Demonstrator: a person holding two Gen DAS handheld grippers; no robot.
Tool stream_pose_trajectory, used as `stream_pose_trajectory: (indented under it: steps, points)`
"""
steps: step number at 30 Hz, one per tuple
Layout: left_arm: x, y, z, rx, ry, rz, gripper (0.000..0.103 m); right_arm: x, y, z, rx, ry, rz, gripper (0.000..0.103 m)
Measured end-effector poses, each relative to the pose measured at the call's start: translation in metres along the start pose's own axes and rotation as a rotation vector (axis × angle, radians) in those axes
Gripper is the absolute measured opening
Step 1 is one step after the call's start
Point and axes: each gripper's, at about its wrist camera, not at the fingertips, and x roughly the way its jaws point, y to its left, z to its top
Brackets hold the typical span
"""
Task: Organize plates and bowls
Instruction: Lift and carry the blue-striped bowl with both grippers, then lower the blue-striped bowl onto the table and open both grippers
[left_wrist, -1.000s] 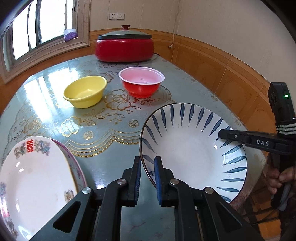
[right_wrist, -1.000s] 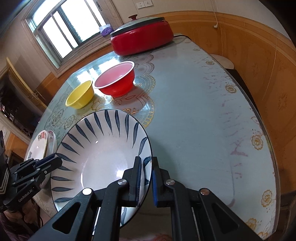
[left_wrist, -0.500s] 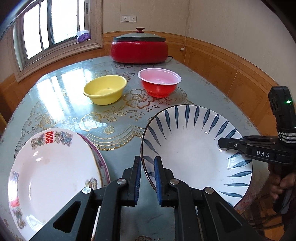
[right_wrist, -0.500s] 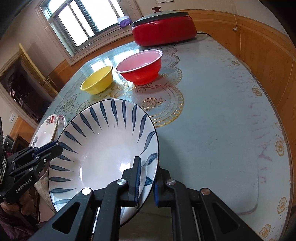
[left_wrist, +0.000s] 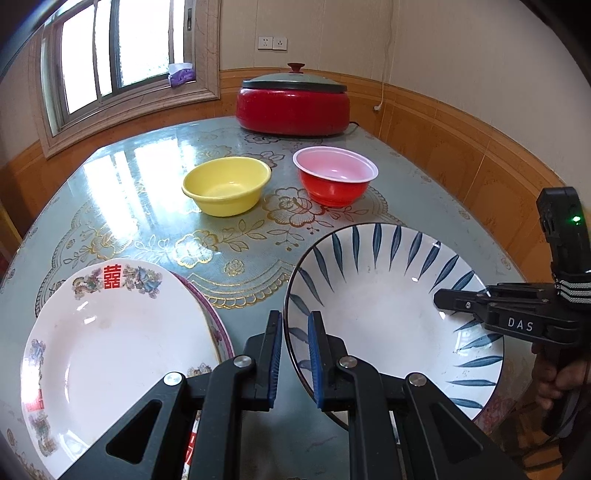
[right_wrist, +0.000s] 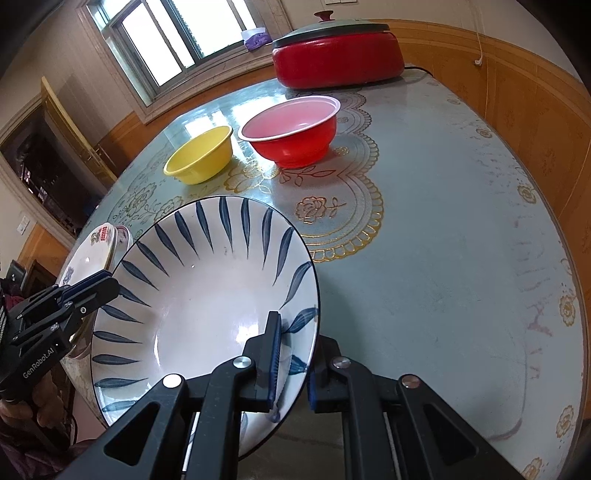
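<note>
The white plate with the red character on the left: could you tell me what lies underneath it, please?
Under the white plate a second plate with a purple rim peeks out on its right side. Only that edge shows; the rest, and anything further below, is covered.

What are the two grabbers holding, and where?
Both hold the blue-leaf plate by its rim: the left gripper on its left edge, the right gripper on its right edge.
</note>
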Motion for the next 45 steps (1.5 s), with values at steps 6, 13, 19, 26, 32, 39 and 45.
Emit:
stream_pose_trajectory:
  steps: [6,13,19,26,32,39,45]
  points:
    - [-0.001,0.001,0.007,-0.007,-0.007,-0.013,0.014,-0.002,-0.002,0.005,0.005,-0.014,-0.009,0.013]
    - [-0.005,0.007,0.018,-0.025,-0.017,-0.022,0.014,-0.015,-0.003,0.02,0.01,-0.074,-0.043,0.017]
    - [-0.001,0.009,0.028,-0.037,-0.011,-0.028,0.014,-0.017,-0.001,0.037,0.022,-0.094,-0.039,0.018]
    - [0.004,0.012,0.047,-0.05,-0.021,-0.031,0.015,-0.015,0.006,0.06,0.037,-0.104,-0.001,0.023]
    - [0.009,0.013,0.066,-0.071,-0.028,-0.049,0.017,-0.013,0.014,0.077,0.043,-0.108,0.008,0.024]
    - [0.017,0.036,0.078,-0.132,-0.019,-0.029,0.017,-0.001,0.035,0.102,0.026,-0.088,0.103,0.024]
    - [0.03,0.06,0.089,-0.183,-0.003,0.011,0.017,0.028,0.061,0.123,0.025,-0.042,0.171,0.024]
